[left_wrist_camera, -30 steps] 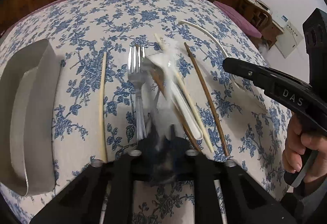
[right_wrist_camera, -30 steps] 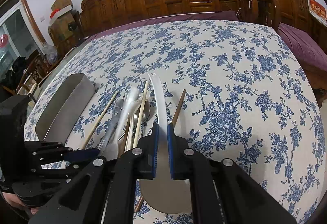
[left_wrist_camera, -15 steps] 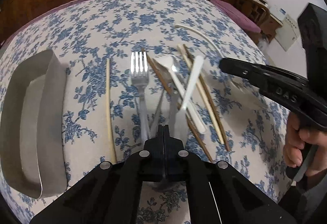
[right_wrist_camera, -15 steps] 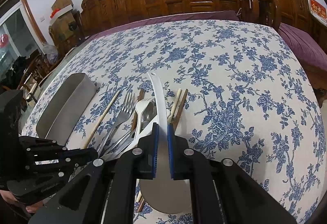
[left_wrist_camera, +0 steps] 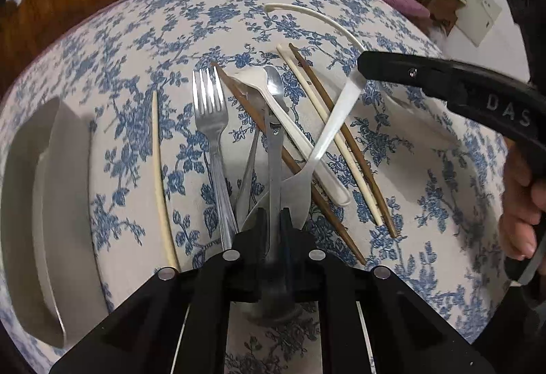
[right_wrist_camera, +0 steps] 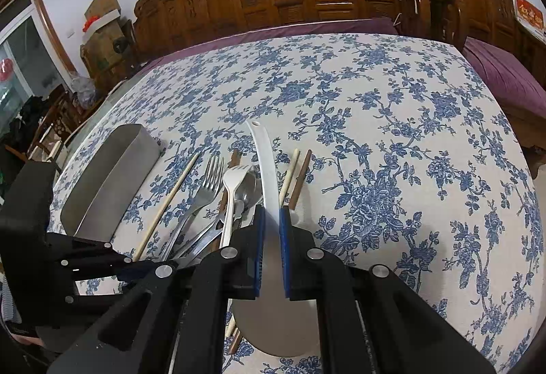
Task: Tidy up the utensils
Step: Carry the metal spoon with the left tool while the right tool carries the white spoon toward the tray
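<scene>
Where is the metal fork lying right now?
In the left wrist view the metal fork lies flat on the floral tablecloth, left of centre, tines pointing away, between a lone pale chopstick on its left and the crossed spoon pile on its right.

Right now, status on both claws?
Left claw opening, metal spoon handle between jaws. Right claw shut on white ladle handle. White plastic fork lies across spoon.
</scene>
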`<action>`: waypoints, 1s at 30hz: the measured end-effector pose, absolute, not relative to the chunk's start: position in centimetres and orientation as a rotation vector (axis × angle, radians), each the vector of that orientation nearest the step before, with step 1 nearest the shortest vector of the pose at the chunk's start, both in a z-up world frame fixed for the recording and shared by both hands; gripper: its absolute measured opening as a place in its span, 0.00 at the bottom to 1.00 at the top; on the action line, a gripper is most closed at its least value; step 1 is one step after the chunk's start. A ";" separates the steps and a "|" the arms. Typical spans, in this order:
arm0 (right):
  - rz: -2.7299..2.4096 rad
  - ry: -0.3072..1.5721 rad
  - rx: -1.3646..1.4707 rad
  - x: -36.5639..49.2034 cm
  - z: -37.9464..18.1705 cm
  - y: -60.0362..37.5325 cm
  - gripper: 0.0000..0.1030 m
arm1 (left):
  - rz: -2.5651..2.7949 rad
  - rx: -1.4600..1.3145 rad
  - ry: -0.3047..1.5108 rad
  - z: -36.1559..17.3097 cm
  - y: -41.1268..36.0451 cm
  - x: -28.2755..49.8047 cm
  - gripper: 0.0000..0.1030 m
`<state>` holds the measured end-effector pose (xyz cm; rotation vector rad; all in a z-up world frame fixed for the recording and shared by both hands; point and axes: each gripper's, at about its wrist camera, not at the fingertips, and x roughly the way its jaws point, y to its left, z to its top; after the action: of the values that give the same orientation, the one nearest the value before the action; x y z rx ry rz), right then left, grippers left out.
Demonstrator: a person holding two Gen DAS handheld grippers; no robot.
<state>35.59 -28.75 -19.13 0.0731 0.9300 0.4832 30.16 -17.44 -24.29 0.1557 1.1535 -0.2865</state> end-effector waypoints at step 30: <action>0.435 0.880 0.060 32.9 -14.5 -24.0 0.10 | -0.228 0.053 0.961 -15.3 -7.9 28.3 0.05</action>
<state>32.94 -23.97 -14.49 0.0600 0.8799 0.4347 28.26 -7.94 -15.27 0.0533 0.9607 -0.2284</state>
